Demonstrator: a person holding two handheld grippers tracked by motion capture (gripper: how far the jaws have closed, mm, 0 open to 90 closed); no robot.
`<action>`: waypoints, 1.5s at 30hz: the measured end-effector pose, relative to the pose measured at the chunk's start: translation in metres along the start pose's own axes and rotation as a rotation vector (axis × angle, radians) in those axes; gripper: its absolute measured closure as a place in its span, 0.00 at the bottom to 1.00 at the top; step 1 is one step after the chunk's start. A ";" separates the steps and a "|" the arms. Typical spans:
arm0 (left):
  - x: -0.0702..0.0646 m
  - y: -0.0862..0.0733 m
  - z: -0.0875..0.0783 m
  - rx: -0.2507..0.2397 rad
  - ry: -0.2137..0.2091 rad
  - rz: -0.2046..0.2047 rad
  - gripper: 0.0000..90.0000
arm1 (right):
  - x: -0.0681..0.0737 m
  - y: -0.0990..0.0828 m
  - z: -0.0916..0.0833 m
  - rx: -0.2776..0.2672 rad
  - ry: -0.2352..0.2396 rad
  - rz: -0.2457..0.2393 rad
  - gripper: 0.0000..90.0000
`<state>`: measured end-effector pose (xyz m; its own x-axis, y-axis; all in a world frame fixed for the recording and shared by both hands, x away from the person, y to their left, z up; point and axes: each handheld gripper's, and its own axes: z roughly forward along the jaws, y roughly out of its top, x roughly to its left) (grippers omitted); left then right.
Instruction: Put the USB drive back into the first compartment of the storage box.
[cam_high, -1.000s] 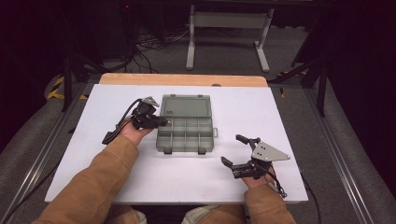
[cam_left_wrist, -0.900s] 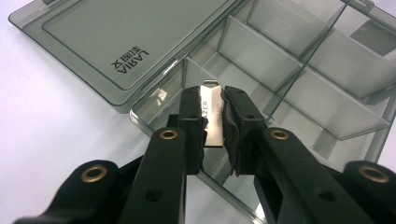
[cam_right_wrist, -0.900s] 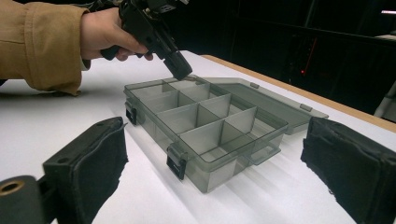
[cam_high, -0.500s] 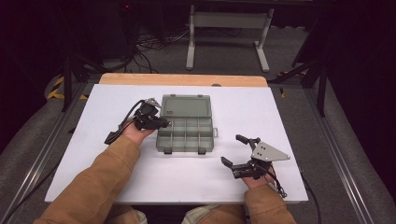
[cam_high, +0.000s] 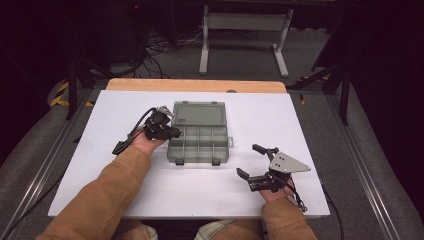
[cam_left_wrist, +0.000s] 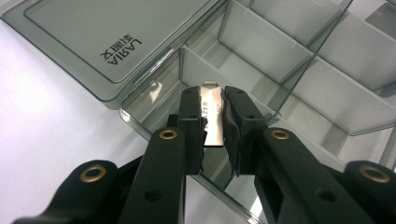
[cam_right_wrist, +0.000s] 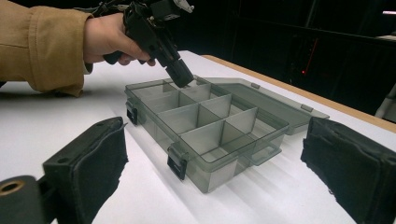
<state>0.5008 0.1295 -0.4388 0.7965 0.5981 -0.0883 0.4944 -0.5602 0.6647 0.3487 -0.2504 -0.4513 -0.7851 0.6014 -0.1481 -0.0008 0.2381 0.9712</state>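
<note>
My left tool (cam_left_wrist: 212, 135) pinches a small metal blade (cam_left_wrist: 213, 122), held upright directly over the organizer box's (cam_high: 200, 140) near corner compartment below; my right tool (cam_high: 260, 177) rests spread, farther off on the desk (cam_high: 300, 120).

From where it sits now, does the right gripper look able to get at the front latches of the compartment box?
Probably yes. The right gripper is open and holds nothing, and only bare white table lies between it and the box's front latches. The left gripper works at the far-left compartment, out of the way.
</note>
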 end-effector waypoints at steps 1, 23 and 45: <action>0.000 0.000 0.000 -0.001 0.001 -0.002 0.86 | 0.000 0.000 0.000 0.000 0.000 0.000 0.07; -0.016 0.006 -0.026 -0.153 -0.053 0.016 0.21 | 0.000 0.000 0.001 0.001 0.001 -0.002 0.07; -0.053 -0.006 -0.071 -0.227 0.003 0.107 0.02 | 0.000 0.000 0.001 0.001 0.001 0.002 0.07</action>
<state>0.4311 0.1422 -0.3854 0.8391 0.5439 -0.0066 0.3158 -0.4774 0.8200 0.3489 -0.2499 -0.4517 -0.7855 0.6013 -0.1465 0.0012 0.2381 0.9712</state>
